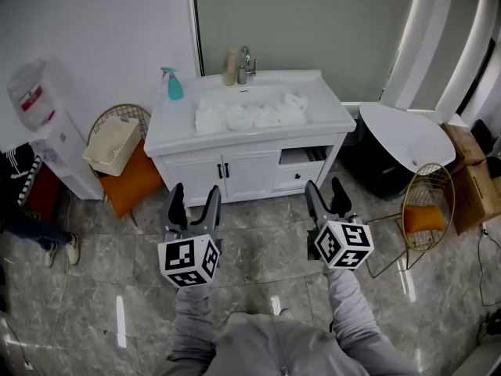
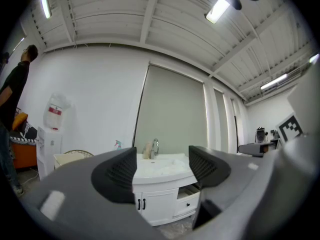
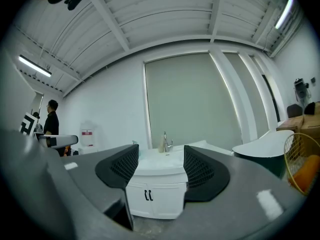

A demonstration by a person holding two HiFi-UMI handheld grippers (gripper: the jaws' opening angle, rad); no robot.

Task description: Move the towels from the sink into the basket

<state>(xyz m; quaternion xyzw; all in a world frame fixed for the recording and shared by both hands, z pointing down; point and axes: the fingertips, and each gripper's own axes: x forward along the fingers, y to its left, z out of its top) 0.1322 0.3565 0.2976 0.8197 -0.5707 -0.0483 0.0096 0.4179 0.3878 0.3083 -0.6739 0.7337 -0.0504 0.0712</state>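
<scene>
Both tools are empty. Left gripper (image 1: pixel 194 202) has jaws fairly wide, right gripper (image 1: pixel 327 196) a bit narrower, w/ nothing btwn either pair. Both sit low centre of the head view, well short of the cabinet.

Towels (image 1: pixel 250 114) lie heaped in the sink (image 1: pixel 317 108), upper centre. Basket (image 1: pixel 106 147) rests tilted on an orange-cushioned chair (image 1: pixel 129 182), left of the vanity.

Step in hand looks like the approach. Best to close in, lift above the rim, then drop onto one top fold, not the whole heap. Mind the tap (image 1: pixel 246 63) and spray bottle (image 1: pixel 173 84) at the back. Left tool is on the basket side.

Hard to tell:
- no. of towels, since they read as one white mass
- basin depth
- basket's inside

Person (image 1: pixel 23 202) at far left is cut off by the frame edge.
</scene>
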